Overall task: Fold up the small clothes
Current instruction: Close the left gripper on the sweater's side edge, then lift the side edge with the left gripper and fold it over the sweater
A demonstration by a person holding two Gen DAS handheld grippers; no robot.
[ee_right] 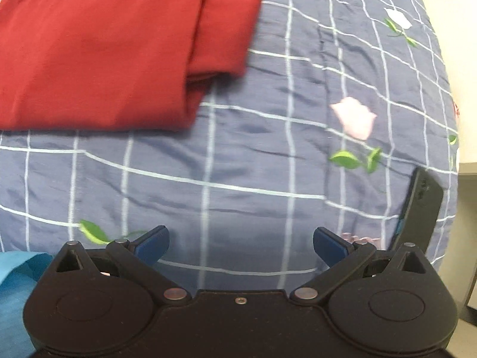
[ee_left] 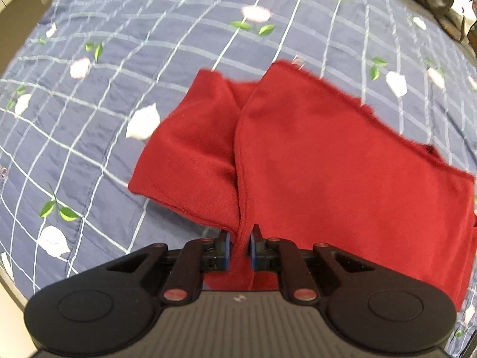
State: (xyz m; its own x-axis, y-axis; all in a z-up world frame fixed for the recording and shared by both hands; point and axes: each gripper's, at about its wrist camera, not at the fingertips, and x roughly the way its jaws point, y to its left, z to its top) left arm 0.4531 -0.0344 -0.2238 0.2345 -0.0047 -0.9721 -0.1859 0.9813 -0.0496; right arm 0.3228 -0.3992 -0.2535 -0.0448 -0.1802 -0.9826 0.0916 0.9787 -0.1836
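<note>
Only the right wrist view shows a dark phone point(ee_right: 417, 208) lying on the checked floral bedspread point(ee_right: 238, 173) and a bit of blue cloth point(ee_right: 18, 271) at the lower left edge, both well apart from the red garment point(ee_right: 98, 50). The right gripper point(ee_right: 241, 246) hovers low over bare bedspread just below the garment, fingers spread wide and empty. The left gripper point(ee_left: 240, 249) points across the red garment point(ee_left: 313, 155), its blue pads point(ee_left: 227, 247) pinched on a gathered fold at the garment's near edge.

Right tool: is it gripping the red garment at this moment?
No, the right tool is open over bare bedspread, with the red garment lying apart up to its left.
</note>
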